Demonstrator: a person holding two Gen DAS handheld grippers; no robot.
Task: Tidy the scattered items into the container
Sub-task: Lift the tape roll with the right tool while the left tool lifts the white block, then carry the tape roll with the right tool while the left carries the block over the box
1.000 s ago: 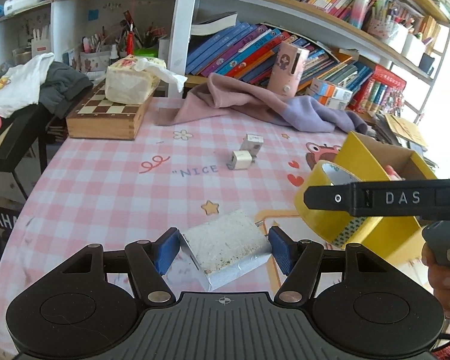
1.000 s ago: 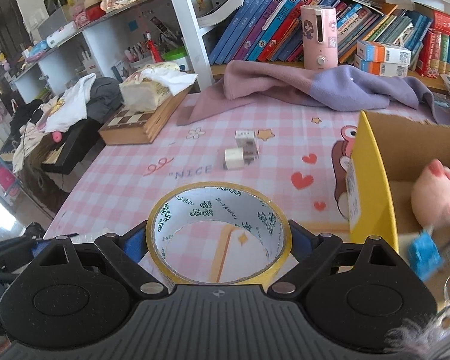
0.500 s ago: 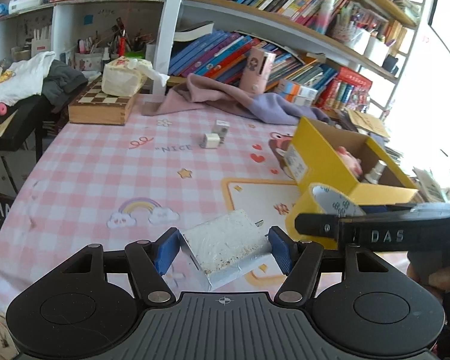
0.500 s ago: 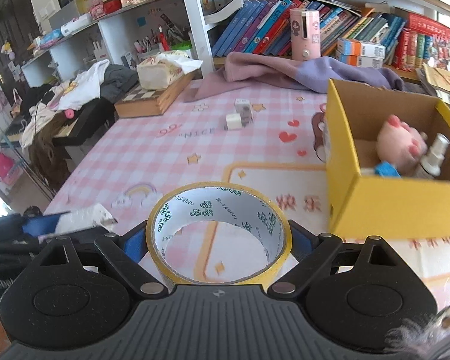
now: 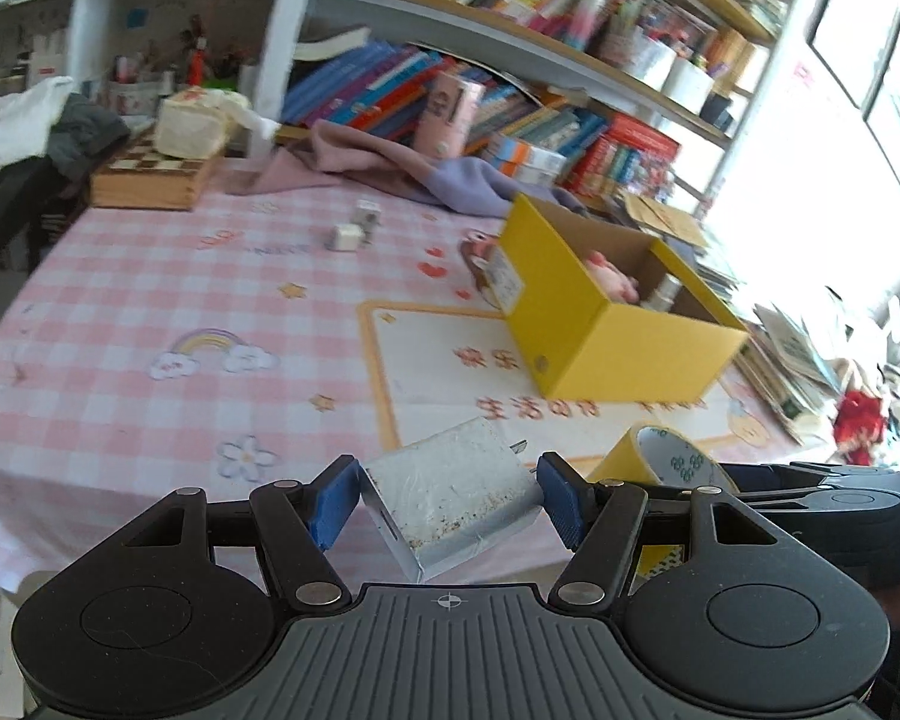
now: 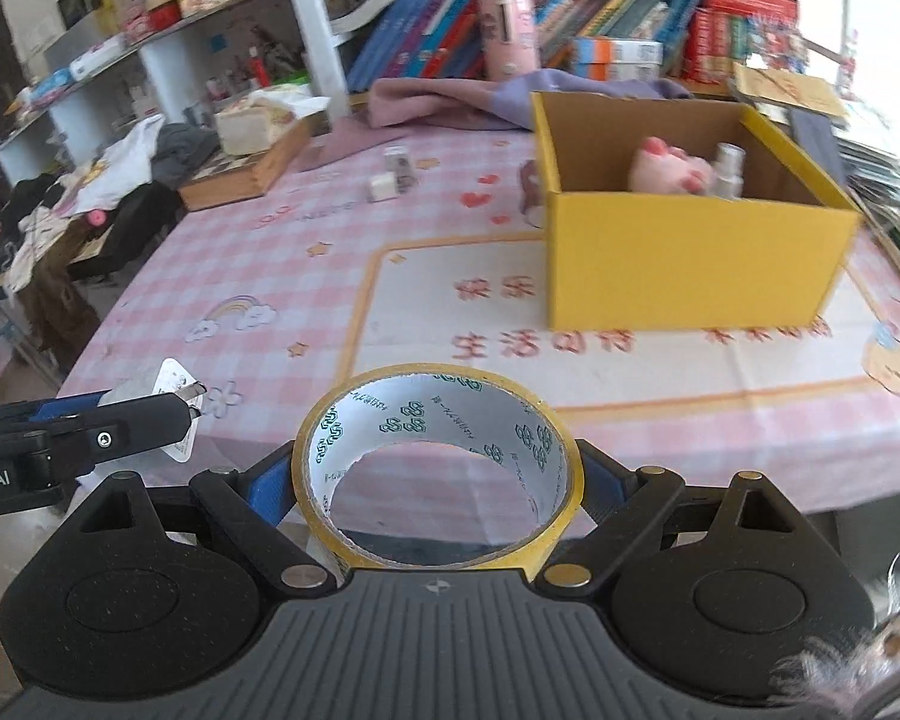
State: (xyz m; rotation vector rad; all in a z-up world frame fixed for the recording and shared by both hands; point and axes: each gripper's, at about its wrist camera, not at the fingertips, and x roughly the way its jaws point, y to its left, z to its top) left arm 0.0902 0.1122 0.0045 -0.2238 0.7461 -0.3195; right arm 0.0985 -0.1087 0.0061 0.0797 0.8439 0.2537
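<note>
So both hands are loaded right now. The left gripper has its blue pads clamped on a flat white rectangular charger plug, which sits tilted between them with its metal prongs poking forward. The right gripper is squeezed shut across the outside of a yellow-edged roll of clear packing tape, with the hole facing the camera. Both are hovering off the near edge of the pink checkered tablecloth, with the yellow cardboard box well ahead.

Handling-wise, the plug looks like hard, smooth plastic, light but slippery, so I'd say gripping the broad flat sides beats gripping the corners. The tape roll is stiff and light, and pinching across its outer rim seems solid enough. Neither looks fragile, so a short drop into the box should be fine. The box already holds a pink plush toy and a small clear spray bottle. Two small white cube-shaped blocks are out on the cloth, touching each other.

Compared with a second ago, both grippers have pulled back and up: the box has gone from right next to them to well ahead. Grips look unchanged.
</note>
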